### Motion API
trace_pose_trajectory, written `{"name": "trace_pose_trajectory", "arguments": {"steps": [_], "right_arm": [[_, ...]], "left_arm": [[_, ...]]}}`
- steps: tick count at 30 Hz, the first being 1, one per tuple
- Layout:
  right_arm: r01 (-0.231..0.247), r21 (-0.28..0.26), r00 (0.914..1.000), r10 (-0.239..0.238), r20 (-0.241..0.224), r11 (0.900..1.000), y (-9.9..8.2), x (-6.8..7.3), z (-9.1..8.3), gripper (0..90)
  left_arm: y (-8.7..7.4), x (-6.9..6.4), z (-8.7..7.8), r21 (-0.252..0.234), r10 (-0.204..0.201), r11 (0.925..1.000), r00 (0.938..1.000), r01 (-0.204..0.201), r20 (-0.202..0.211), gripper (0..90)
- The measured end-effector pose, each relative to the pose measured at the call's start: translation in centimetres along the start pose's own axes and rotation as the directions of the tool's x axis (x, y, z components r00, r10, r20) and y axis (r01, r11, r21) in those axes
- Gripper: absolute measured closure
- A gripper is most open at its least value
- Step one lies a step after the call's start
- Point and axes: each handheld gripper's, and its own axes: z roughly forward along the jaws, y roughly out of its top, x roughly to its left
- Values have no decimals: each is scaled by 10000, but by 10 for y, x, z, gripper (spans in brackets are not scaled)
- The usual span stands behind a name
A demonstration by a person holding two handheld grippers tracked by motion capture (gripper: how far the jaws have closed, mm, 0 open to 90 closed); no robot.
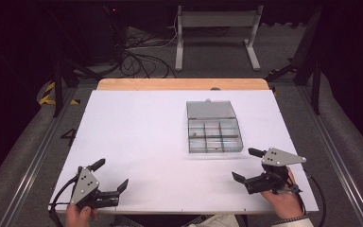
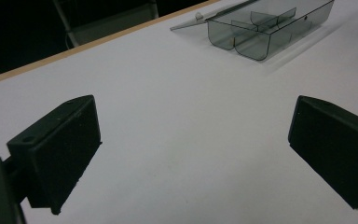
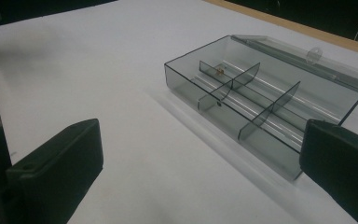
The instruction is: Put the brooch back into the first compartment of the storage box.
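two open grippers wait by a clear box

the left black two-jaw gripper (image 1: 112, 176) has its jaws spread wide apart and holds nothing. in the left gripper view there is bare table between the two black pads (image 2: 56, 151). it sits low near the front left corner of the big white flat table (image 1: 142, 137). a hand (image 1: 79, 215) holds it from behind, and a grey three-cornered plate sits on top of it. it points toward the middle of the table, so it looks ready but not busy.

the right black two-jaw gripper (image 1: 244, 164) is open wide too and grips nothing. its pads (image 3: 58, 165) stand far apart in the right gripper view. the other hand (image 1: 283, 201) holds it near the front right of the table. this gripper is just in front of the box and points at it, so i think it is the one that will reach in first.

the smoky clear plastic box with small compartments (image 1: 214, 135) rests flat on the table, right of the middle. its hinged clear lid (image 1: 211, 109) is open and lies back flat on the far side, so the compartments can be reached from above. thin walls split the box into little rooms. a tiny brown thing (image 3: 219, 70) lies in a far room on the box's left side; it is too small to tell what it is. the other rooms look empty.

behind the table is a dark floor with black cables (image 1: 137, 59) and a grey metal stand (image 1: 217, 33).
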Motion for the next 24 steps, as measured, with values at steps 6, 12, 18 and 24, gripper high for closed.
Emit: {"name": "trace_pose_trajectory", "arguments": {"steps": [6, 12, 18, 24], "right_arm": [[-216, 150, 9996, 218, -176, 9997, -16, -3, 0, 2], [-639, 435, 9979, 635, 108, 9970, -33, -2, 2, 2], [-544, 946, 9985, 533, 151, 9940, -47, -1, 5, 2], [-701, 1100, 9975, 686, 173, 9915, -48, -1, 4, 1]], "left_arm": [[0, 0, 0, -15, 24, 10000, 10000, -24, -10, 29], [0, 1, 0, -7, 37, 10000, 10000, -37, -64, 29], [0, 1, 3, 68, -136, 9999, 9997, 137, -214, 25], [-1, 2, 4, -39, -144, 9999, 9999, 144, -40, 24]]}}
